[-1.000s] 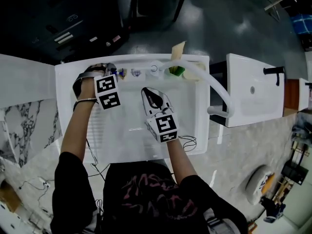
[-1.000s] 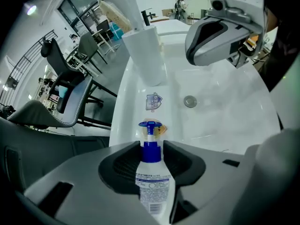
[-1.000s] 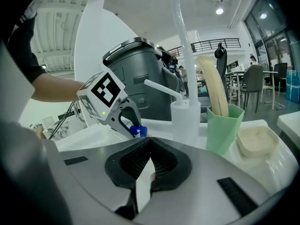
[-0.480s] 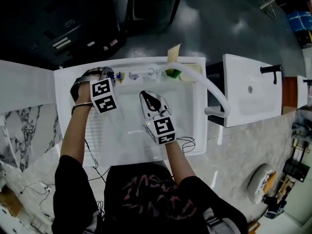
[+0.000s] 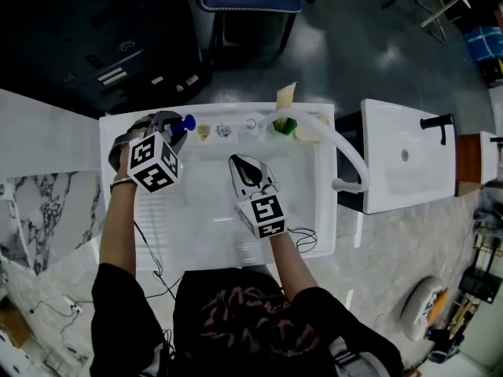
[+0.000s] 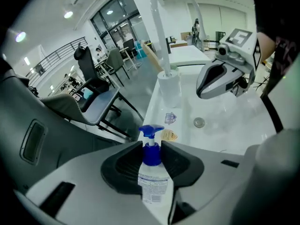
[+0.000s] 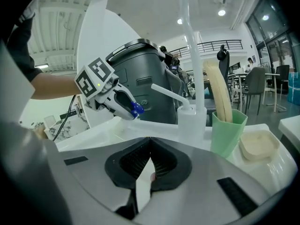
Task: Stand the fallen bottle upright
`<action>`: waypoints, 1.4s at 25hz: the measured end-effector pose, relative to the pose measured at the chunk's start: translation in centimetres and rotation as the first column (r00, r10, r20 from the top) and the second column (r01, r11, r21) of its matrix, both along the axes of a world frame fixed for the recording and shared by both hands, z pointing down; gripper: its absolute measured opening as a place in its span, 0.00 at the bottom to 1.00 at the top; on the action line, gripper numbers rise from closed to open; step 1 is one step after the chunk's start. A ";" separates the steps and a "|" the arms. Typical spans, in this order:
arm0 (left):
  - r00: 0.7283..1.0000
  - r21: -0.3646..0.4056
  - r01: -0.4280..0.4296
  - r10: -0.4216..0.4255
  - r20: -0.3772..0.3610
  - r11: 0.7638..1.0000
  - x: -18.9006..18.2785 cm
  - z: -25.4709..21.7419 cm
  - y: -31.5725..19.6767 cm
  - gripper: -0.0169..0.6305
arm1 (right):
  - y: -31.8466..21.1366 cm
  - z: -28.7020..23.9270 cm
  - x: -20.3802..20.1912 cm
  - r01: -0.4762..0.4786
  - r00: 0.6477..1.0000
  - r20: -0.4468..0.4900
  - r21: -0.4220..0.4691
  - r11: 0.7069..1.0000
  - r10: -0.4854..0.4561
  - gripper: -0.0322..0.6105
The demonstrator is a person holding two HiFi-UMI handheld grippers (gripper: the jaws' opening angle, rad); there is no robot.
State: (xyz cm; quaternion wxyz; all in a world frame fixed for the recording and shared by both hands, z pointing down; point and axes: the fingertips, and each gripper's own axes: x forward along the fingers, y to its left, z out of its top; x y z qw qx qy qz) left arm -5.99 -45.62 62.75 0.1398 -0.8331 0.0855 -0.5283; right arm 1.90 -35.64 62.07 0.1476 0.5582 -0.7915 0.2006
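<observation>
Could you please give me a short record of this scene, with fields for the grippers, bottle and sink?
bottle: held tilted by its blue neck, not yet upright
left gripper: jaws have just been closing, now clamped on the bottle
right gripper: shut, empty, above the basin
sink: white, green cup beside the faucet

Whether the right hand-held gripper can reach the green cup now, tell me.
Probably yes: the cup stands ahead-right of the right hand-held gripper, only bare basin between; the faucet is beside it, not in front. That gripper's jaws are shut.
</observation>
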 end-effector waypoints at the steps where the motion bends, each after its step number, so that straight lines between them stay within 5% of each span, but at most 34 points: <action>1: 1.000 0.001 0.015 -0.015 -0.024 1.000 -0.3 -0.5 -0.1 0.23 | 0.1 0.0 -0.2 0.003 1.000 0.001 0.000 1.000 -0.003 0.07; 11: 0.957 0.017 0.165 -0.156 -0.245 0.986 -5.5 -4.5 -2.2 0.23 | -0.2 -0.3 -2.3 0.057 0.998 -0.016 0.000 0.998 -0.057 0.07; 19: 0.870 -0.046 0.283 -0.277 -0.409 0.958 -9.9 -5.9 -3.0 0.23 | -0.3 0.1 -3.9 0.097 0.995 -0.032 -0.015 0.995 -0.097 0.07; 35: 0.838 -0.068 0.333 -0.329 -0.437 0.940 -12.5 -5.2 -3.0 0.27 | -0.5 -0.4 -5.4 0.121 0.992 -0.046 -0.008 0.993 -0.121 0.07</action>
